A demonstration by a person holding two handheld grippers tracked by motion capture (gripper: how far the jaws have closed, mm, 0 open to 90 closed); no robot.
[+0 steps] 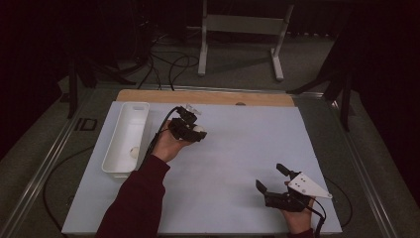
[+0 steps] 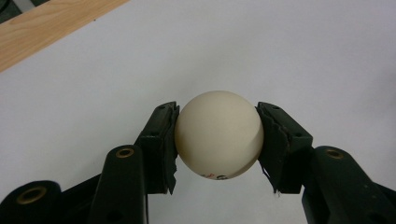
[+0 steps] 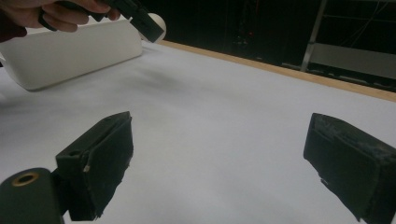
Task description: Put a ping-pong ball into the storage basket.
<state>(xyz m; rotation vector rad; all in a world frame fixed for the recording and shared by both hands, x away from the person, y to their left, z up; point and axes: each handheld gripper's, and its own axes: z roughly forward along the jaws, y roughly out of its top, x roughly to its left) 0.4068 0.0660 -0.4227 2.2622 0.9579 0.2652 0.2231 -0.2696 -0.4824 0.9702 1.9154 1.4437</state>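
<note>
A: Report the container.
B: White tray [image 1: 125, 140] lies on the left part of the white sheet [image 1: 233, 163]. One small pale round item [image 1: 133, 151] rests in its near end.

A: Left gripper?
B: Left gripper [image 2: 217, 135] is clamped on the cream ball [image 2: 218, 134], one pad against each side. The ball is held above the sheet, just right of the tray.

A: Right gripper?
B: Right gripper [image 3: 219, 154] is released, jaws wide apart, nothing between them, low over the sheet's near right corner.
</note>
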